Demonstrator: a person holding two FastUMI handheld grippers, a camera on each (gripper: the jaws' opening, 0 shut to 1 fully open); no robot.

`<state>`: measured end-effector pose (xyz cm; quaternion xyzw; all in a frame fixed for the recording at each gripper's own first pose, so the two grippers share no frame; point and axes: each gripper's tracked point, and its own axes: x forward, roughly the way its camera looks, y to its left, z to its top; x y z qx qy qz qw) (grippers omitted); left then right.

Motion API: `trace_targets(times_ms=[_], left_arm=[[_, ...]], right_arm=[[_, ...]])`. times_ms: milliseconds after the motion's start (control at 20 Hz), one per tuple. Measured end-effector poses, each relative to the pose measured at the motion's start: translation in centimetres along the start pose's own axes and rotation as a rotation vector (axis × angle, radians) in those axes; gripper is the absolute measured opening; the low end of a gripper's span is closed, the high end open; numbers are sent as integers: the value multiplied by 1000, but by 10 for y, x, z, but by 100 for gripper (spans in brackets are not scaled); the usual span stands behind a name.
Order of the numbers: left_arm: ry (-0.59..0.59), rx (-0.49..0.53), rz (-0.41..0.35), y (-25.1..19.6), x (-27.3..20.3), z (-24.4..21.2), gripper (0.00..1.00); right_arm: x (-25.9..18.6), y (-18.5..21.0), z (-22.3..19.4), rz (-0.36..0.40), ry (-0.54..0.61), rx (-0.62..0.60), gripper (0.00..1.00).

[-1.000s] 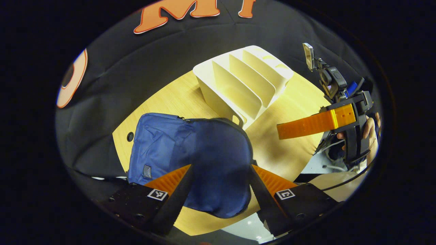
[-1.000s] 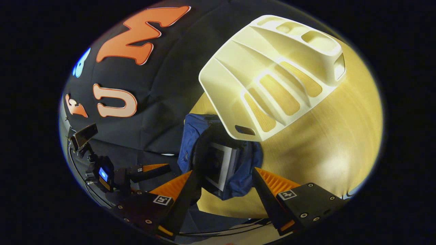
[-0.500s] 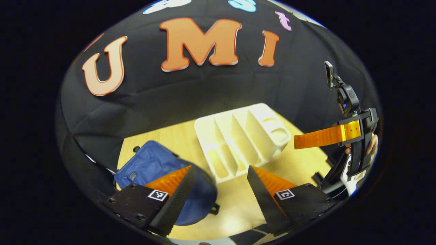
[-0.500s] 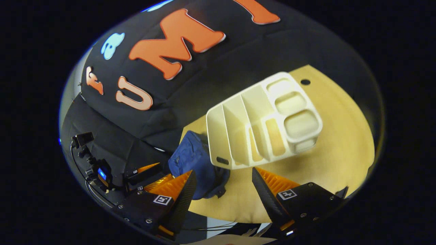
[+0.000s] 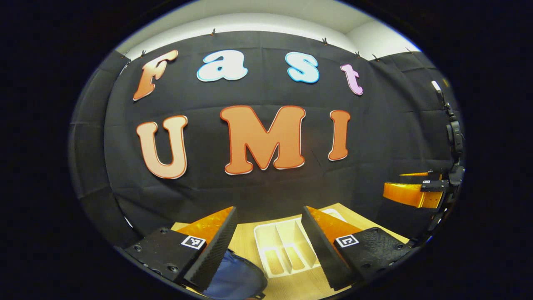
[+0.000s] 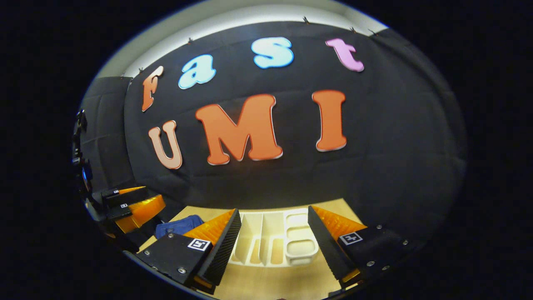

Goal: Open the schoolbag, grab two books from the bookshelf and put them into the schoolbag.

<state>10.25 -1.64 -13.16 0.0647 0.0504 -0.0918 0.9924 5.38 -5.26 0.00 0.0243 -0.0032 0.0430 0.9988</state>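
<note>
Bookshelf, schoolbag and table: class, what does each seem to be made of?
Bookshelf: likely moulded plastic, cream, smooth with rounded edges. Schoolbag: apparently woven fabric, blue, matte, soft-edged. Table: wood or wood-look laminate, pale, faint grain.

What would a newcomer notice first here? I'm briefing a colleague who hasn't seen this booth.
Probably the pale bookshelf, its slots bookless, low on the wooden table beneath the black cloth wall. Next, the blue schoolbag beside it. Both the left gripper and the right gripper are open and hold nothing.
</note>
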Motion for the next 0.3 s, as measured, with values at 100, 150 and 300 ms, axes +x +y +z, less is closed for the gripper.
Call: trace_targets(times_ms=[100, 150, 300], left_arm=[[-39, -9, 0, -6, -9, 12, 100], [-43, -11, 5, -7, -14, 14, 100], [-34, -16, 12, -6, -19, 7, 95]], right_arm=[[-7, -4, 9, -37, -56, -47, 96], [-10, -2, 7, -36, -52, -60, 97], [-17, 7, 2, -16, -26, -64, 97]])
